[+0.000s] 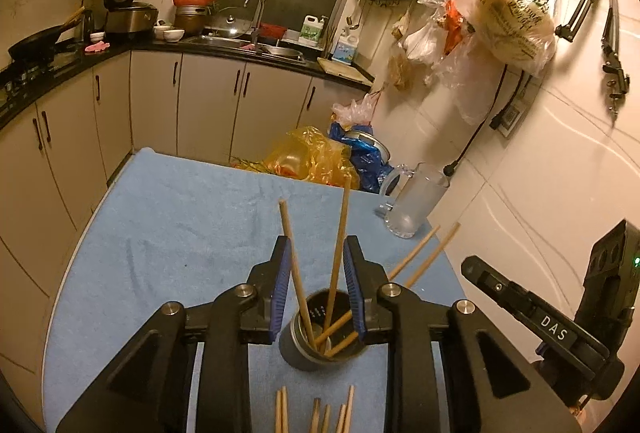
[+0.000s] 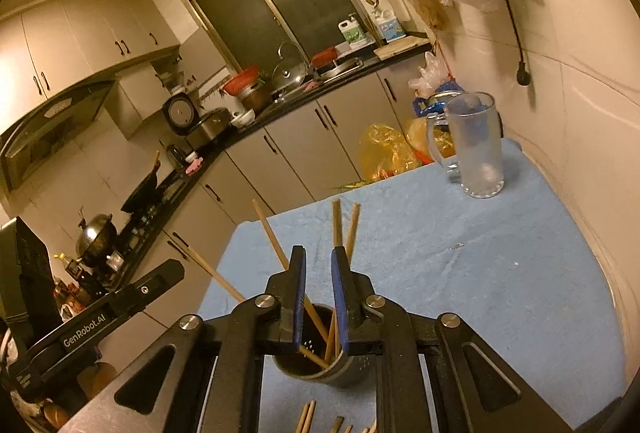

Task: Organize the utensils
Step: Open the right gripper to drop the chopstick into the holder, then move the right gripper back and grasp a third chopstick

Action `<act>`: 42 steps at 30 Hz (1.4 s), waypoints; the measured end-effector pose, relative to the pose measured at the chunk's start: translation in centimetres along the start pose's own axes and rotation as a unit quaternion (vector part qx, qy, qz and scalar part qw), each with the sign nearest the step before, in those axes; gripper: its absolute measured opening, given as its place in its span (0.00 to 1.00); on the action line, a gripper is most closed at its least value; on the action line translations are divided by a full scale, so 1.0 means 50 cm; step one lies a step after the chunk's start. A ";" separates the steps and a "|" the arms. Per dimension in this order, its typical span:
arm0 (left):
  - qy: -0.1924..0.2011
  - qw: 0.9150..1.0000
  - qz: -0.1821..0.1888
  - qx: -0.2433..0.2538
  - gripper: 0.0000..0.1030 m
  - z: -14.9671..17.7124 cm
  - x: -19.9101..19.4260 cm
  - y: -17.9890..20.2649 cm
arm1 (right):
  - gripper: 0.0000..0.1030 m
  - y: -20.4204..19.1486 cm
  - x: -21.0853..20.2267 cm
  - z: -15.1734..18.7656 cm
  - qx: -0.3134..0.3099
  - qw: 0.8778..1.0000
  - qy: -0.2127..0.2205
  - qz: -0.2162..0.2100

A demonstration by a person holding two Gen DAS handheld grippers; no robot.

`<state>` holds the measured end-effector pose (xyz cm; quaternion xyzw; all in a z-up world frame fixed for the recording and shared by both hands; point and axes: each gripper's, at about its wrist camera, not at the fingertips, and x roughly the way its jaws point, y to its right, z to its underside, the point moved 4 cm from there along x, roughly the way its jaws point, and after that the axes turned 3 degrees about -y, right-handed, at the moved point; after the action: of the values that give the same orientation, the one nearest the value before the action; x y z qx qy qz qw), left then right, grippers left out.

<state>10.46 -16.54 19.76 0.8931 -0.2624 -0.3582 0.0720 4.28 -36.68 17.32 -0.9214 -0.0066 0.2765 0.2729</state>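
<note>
A dark, round metal utensil cup [image 1: 310, 343] stands on the light blue cloth-covered table [image 1: 168, 233] with four bamboo chopsticks [image 1: 338, 249] leaning inside it. The left gripper [image 1: 316, 265] hangs over the cup, jaws parted, two sticks loose between its blue pads. The right gripper [image 2: 319, 269] is also released, jaws slightly apart above the cup. More chopsticks [image 1: 316, 413] lie nearby. A clear glass mug [image 2: 476, 145] stands well apart.

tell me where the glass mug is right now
The glass mug stands upright at the far right corner of the blue cloth, near the tiled wall, well beyond the metal holder with the chopsticks.
</note>
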 end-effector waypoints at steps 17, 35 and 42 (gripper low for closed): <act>-0.041 0.998 -0.042 0.007 0.33 0.307 -0.056 -0.089 | 0.19 0.094 -0.017 0.293 0.009 0.996 -0.066 0.054; -0.185 0.981 -0.056 0.030 0.26 0.442 0.086 -0.090 | 0.19 0.156 0.009 0.379 0.015 0.995 -0.067 0.070; -0.190 0.976 -0.086 0.067 0.19 0.430 0.116 -0.070 | 0.19 0.152 0.013 0.381 0.016 0.995 -0.072 0.063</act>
<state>0.87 -15.30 -0.60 0.8308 -0.2171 -0.5078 -0.0698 -5.99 -33.56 -0.15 -0.8931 0.0363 0.3588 0.2688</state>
